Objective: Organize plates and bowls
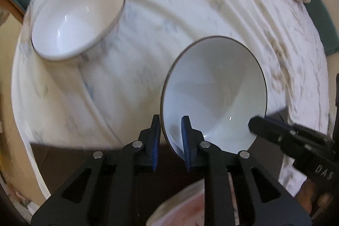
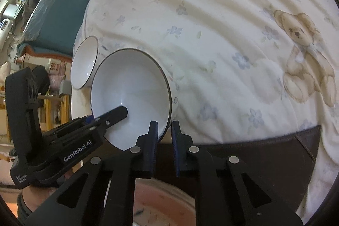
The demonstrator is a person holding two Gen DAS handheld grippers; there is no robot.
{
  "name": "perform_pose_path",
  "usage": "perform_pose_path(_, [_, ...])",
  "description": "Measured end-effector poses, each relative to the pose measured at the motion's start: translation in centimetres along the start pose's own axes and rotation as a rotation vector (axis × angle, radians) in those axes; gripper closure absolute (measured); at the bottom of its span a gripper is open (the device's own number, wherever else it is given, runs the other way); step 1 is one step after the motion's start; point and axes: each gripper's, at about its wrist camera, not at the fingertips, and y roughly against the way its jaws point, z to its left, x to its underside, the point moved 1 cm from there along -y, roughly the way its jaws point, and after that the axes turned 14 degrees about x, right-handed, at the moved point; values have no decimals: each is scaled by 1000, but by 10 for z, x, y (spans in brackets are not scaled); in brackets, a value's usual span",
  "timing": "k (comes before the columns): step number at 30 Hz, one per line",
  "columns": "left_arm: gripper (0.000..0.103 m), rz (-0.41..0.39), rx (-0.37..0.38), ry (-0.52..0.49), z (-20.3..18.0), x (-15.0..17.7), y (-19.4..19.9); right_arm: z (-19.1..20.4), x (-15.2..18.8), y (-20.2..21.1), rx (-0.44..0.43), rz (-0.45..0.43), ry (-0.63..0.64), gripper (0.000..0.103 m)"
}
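Note:
A white bowl with a dark rim sits tilted at the near edge of a bed. My left gripper is shut on its rim, one blue pad inside and one outside. In the right wrist view the left gripper comes in from the left, with one finger inside the bowl. My right gripper is shut on the opposite side of the same rim, and it shows at the right of the left wrist view. A second white bowl lies tilted on the bedsheet just beyond.
The bedsheet is cream with blue flowers and a teddy bear print. A dark brown bed edge runs below it. A pinkish round dish lies under the grippers. A teal blanket and room clutter lie at left.

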Motion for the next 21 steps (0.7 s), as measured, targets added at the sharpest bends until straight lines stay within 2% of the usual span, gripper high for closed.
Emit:
perform_pose_path(3, [86, 11, -8, -2, 0, 4, -5, -3, 6, 4, 5, 15, -2, 89])
perform_pose_path(7, [85, -27, -33, -28, -3, 4, 0, -9, 8, -1, 1, 26, -31, 90])
perform_pose_path(10, [85, -78, -97, -78, -9, -3, 4, -12, 7, -6, 9, 40, -63, 85])
perform_pose_path(12, [85, -97, -103, -92, -11, -6, 5, -13, 5, -9, 23, 41, -64, 85])
perform_pose_path(17, [89, -65, -71, -94, -7, -6, -5, -11, 4, -19, 40, 37, -50, 85])
perform_pose_path(21, [90, -51, -99, -93, -5, 0, -6, -3, 5, -19, 40, 27, -8, 86])
